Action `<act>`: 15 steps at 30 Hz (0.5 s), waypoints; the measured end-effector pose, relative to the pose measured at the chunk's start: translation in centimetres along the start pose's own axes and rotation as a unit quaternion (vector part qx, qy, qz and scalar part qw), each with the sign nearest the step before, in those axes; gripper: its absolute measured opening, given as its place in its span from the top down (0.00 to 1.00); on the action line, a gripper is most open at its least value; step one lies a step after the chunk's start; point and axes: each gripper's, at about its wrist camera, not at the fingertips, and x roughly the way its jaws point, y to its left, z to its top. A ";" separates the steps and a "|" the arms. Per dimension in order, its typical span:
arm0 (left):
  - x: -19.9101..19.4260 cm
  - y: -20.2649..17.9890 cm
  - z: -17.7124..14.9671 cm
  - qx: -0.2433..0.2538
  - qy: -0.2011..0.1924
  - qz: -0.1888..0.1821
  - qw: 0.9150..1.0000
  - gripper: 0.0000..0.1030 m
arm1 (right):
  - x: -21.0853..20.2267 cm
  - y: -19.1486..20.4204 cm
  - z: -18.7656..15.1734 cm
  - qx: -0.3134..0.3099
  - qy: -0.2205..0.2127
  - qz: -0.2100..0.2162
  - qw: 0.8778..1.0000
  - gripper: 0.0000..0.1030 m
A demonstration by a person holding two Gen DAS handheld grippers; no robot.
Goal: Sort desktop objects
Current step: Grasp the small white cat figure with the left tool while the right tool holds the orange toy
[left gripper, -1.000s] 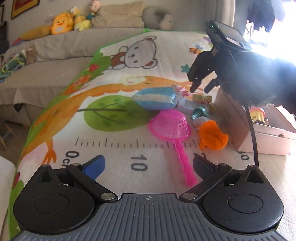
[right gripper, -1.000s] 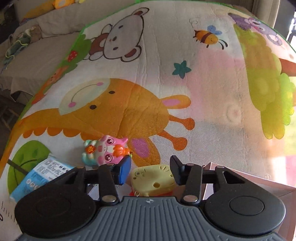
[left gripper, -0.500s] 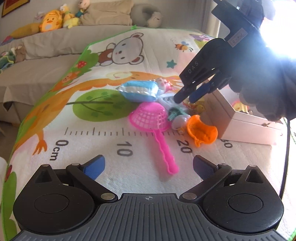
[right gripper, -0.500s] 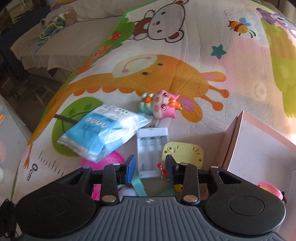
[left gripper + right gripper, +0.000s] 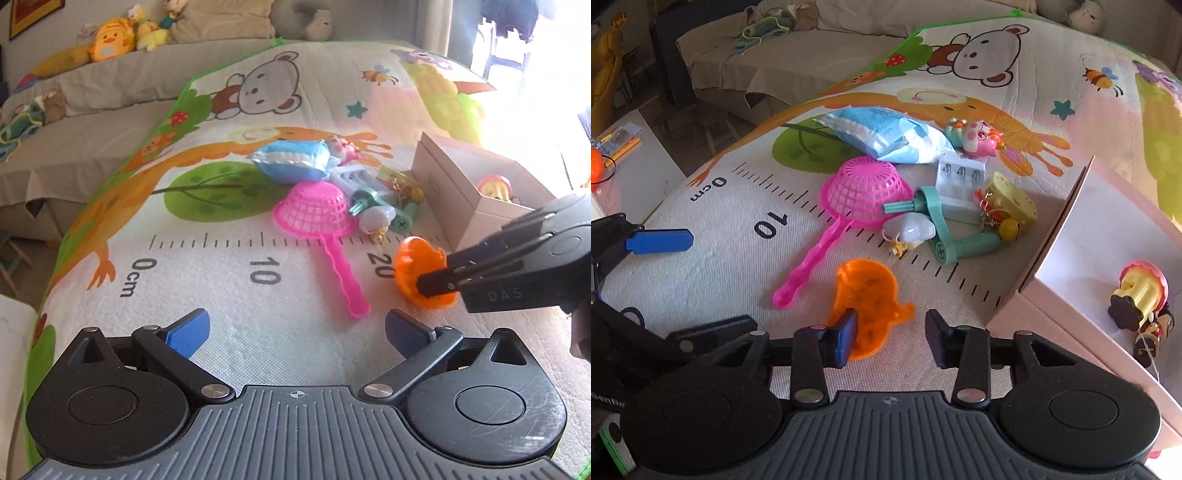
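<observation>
1. Orange plastic first: straddling the orange mould with the right tongs, fingers apart and not clamping, one blue pad overlapping the mould's near rim.
2. Lying flat on the play mat, just by the printed ruler that runs along the mat's near edge, beside the pink box.
3. Showing in the left wrist view too: the right tongs reaching in from the mat's right side, tips at the orange mould.
4. Hovering low over the mat's near edge with the left tongs, fingers spread wide, gripping nothing.
5. Crowding together farther in toward the mat's middle: pink sieve lying on its side, blue-and-white packet behind it, pink cartoon figure touching the packet.
6. Piling up between the sieve and the box: white battery holder, teal crank lying across it, yellow keychain, pale cloud charm.
7. Sitting inside the open box toward the mat's right edge: a yellow-and-pink toy.
</observation>
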 end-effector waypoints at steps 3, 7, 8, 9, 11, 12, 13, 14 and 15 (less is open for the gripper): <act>0.4 -0.4 0.6 0.005 -0.001 -0.003 1.000 0.00 | -0.8 -1.3 -1.6 0.036 -0.012 0.006 0.999 0.88; 1.5 -2.0 2.0 0.019 -0.004 -0.009 1.000 0.00 | -2.4 -3.2 -4.2 0.062 -0.029 -0.026 0.997 0.88; 2.0 -2.5 2.4 0.022 -0.003 -0.007 1.000 0.00 | -2.9 -3.8 -5.0 0.070 -0.033 -0.035 0.996 0.88; 2.4 -3.0 2.7 0.025 -0.002 -0.007 1.000 0.00 | -3.3 -4.4 -5.7 0.079 -0.038 -0.045 0.995 0.88; 3.1 -4.0 3.3 0.033 0.000 -0.008 0.999 0.00 | -4.4 -5.6 -7.1 0.094 -0.049 -0.071 0.992 0.88; 3.4 -4.4 3.4 0.036 -0.001 -0.009 0.999 0.00 | -4.9 -6.2 -7.9 0.103 -0.058 -0.086 0.989 0.88; 3.7 -4.8 3.6 0.039 -0.003 -0.008 0.999 0.00 | -5.5 -6.7 -8.6 0.112 -0.066 -0.097 0.987 0.88; 4.0 -5.2 3.7 0.042 -0.005 -0.007 0.999 0.00 | -6.0 -7.1 -9.2 0.121 -0.075 -0.105 0.984 0.87; 4.2 -5.4 3.7 0.043 -0.007 -0.008 0.999 0.00 | -6.5 -7.6 -10.0 0.133 -0.084 -0.110 0.981 0.84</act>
